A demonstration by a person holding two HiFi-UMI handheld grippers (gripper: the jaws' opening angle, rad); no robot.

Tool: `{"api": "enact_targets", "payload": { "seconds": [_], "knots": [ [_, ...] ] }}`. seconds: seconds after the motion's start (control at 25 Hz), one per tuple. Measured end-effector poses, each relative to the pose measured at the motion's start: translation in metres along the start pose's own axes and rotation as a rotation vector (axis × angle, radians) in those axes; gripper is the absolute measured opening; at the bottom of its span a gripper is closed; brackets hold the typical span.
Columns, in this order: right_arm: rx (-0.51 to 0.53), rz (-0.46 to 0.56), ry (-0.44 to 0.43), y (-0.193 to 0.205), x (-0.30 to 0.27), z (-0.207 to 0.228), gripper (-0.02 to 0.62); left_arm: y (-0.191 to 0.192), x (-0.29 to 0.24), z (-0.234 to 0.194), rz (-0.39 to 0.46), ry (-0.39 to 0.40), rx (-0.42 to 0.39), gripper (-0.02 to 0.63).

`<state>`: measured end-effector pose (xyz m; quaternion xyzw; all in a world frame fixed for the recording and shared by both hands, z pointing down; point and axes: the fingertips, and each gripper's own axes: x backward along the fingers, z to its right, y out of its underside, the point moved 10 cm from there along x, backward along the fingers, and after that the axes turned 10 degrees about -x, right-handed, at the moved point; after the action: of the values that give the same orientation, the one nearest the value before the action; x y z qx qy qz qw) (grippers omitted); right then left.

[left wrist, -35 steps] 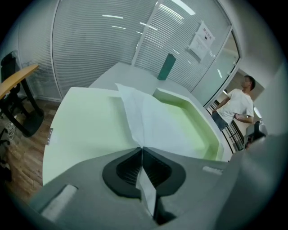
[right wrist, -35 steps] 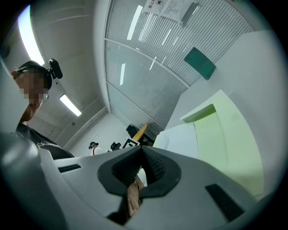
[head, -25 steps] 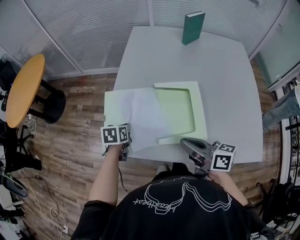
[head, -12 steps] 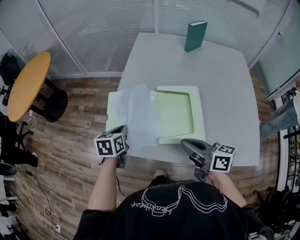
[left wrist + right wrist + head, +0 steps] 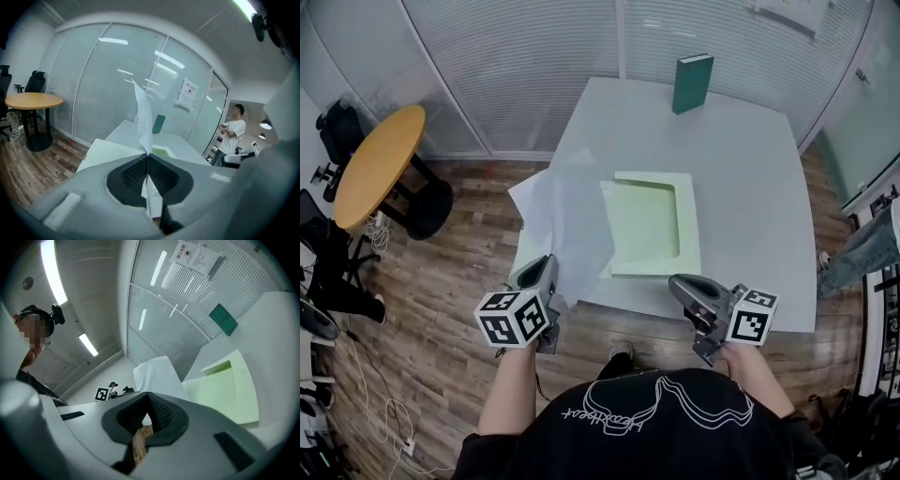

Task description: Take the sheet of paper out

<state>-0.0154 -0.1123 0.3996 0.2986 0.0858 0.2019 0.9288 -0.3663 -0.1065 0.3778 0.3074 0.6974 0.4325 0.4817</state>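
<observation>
The white sheet of paper hangs curled above the table's left front corner, pinched at its near edge by my left gripper. In the left gripper view the sheet stands up on edge between the closed pads of that gripper. The pale green folder lies open and flat on the white table. My right gripper hovers at the table's front edge, shut with nothing in it. In the right gripper view, the sheet and folder lie beyond its jaws.
A dark green book stands upright at the table's far edge. A round wooden table stands on the wood floor to the left. Glass partition walls run behind. A person stands far off to the right.
My left gripper has risen and drawn back toward me with the sheet, lifting it off the folder into the air. The right gripper has shifted only a little.
</observation>
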Motion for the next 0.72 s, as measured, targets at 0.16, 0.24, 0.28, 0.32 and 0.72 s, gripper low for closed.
{"api": "enact_targets", "payload": {
  "seconds": [0.16, 0.24, 0.28, 0.32, 0.72],
  "knots": [
    [0.020, 0.008, -0.028, 0.010, 0.027, -0.015, 0.008, 0.000, 0.037, 0.041, 0.079, 0.026, 0.010, 0.017],
    [0.029, 0.010, -0.043, 0.015, 0.039, -0.022, 0.008, 0.003, 0.051, 0.061, 0.106, 0.040, 0.019, 0.017],
    [0.032, 0.010, -0.050, 0.018, 0.045, -0.025, 0.008, 0.004, 0.058, 0.070, 0.115, 0.046, 0.024, 0.017],
    [0.033, 0.011, -0.057, 0.020, 0.051, -0.028, 0.008, 0.006, 0.064, 0.079, 0.123, 0.052, 0.030, 0.017],
    [0.090, 0.045, -0.075, 0.047, 0.101, -0.062, 0.008, 0.030, 0.112, 0.146, 0.159, 0.174, 0.076, 0.017]
  ]
}}
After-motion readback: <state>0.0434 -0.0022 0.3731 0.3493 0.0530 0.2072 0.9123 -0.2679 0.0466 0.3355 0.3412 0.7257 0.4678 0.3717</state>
